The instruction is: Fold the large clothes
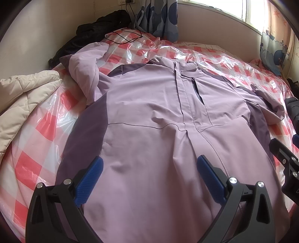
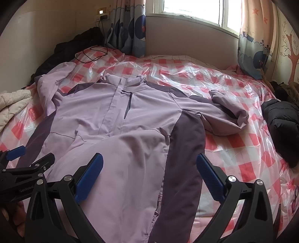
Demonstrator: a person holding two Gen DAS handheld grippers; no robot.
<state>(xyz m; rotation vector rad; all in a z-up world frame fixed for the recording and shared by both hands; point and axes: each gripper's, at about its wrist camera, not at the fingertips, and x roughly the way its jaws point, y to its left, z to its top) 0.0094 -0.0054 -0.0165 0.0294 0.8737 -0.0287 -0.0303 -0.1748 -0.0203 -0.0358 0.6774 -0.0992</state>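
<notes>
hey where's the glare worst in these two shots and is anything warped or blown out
Left wrist view: window blown out white; plastic sheet glints beyond the jacket. Right wrist view: window overexposed too, glare across the plastic sheet. Both views: fisheye bends the walls, corners vignetted black.

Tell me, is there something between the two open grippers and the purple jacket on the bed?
Nothing visible is in the way. The left gripper and the right gripper both hang open directly over the lower part of the purple jacket. The cream quilted garment and the black puffy garment lie off to the sides.
</notes>
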